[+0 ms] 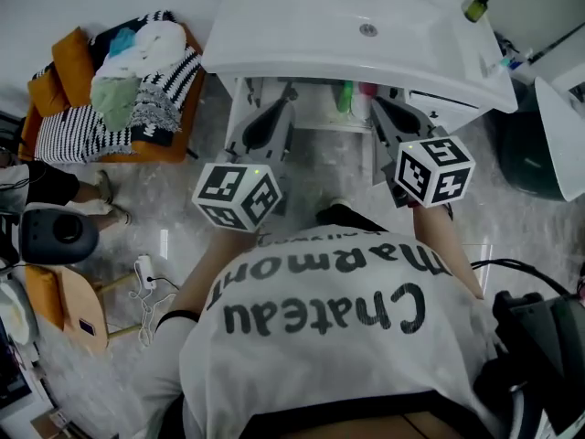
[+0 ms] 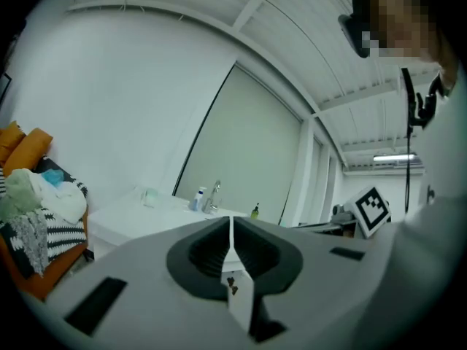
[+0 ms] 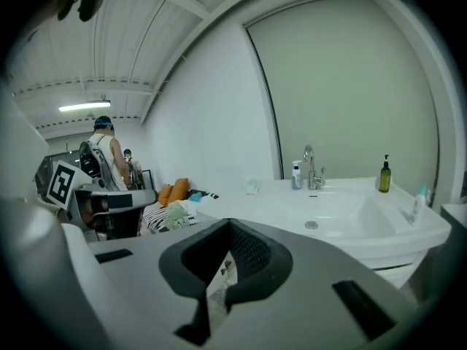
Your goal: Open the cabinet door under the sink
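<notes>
The white sink (image 1: 302, 26) stands ahead of me, with its tap (image 3: 310, 168) at the back. Below it the cabinet (image 1: 320, 112) shows its inside: a shelf with a green bottle (image 1: 344, 96) on it. A white panel (image 1: 235, 108) stands at the left of that opening and another (image 1: 443, 99) at the right. My left gripper (image 1: 279, 103) and right gripper (image 1: 379, 108) hang side by side in front of the opening, level with the basin's edge. Both are shut with nothing between the jaws. The sink top also shows in the left gripper view (image 2: 139, 217).
An orange chair (image 1: 64, 58) piled with laundry stands left of the sink. A wooden stool (image 1: 78, 309) and a white cable (image 1: 151, 291) lie on the floor at my left. A dark bin (image 1: 530, 149) is at the right. A soap bottle (image 1: 476, 7) sits on the basin corner. A person (image 3: 109, 155) stands far off.
</notes>
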Tool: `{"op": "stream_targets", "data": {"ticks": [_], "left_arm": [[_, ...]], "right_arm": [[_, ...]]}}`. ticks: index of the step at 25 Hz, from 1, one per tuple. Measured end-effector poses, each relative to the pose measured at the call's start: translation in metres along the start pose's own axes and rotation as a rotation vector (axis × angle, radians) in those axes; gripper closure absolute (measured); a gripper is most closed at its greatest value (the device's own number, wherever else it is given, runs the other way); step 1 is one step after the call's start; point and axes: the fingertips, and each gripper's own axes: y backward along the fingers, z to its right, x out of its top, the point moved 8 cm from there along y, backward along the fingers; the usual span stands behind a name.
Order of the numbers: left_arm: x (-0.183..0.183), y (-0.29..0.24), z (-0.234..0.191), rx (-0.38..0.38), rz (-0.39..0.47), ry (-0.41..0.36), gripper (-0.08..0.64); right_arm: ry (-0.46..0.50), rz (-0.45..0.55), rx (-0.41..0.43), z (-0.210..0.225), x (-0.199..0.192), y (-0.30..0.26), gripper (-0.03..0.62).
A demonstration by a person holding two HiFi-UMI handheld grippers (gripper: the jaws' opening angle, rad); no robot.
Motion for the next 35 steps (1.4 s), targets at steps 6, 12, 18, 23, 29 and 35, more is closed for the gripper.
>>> {"op": "stream_targets", "data": {"ticks": [6, 12, 18, 23, 29, 35], "left_arm": [[-0.005, -0.017, 0.016, -0.020, -0.050, 0.023, 0.540], [-0.006, -0.034, 0.035, -0.022, -0.044, 0.021, 0.540], [-0.021, -0.041, 0.049, 0.014, -0.040, 0.020, 0.540], [-0.030, -0.038, 0.062, 0.047, -0.043, 0.024, 0.540], [-0.035, -0.027, 0.074, 0.078, -0.046, 0.013, 0.540], [-0.039, -0.014, 0.083, 0.100, -0.045, 0.008, 0.540]], "right_arm": [[0.036, -0.040, 0.015, 0.014, -0.001, 0.001, 0.581], [0.040, -0.071, 0.045, 0.039, -0.002, 0.002, 0.581], [0.069, -0.099, 0.090, 0.048, -0.016, 0.010, 0.581], [0.076, -0.106, 0.114, 0.056, -0.024, 0.018, 0.581], [0.096, -0.102, 0.151, 0.055, -0.029, 0.024, 0.581], [0.109, -0.107, 0.168, 0.050, -0.035, 0.031, 0.581]]}}
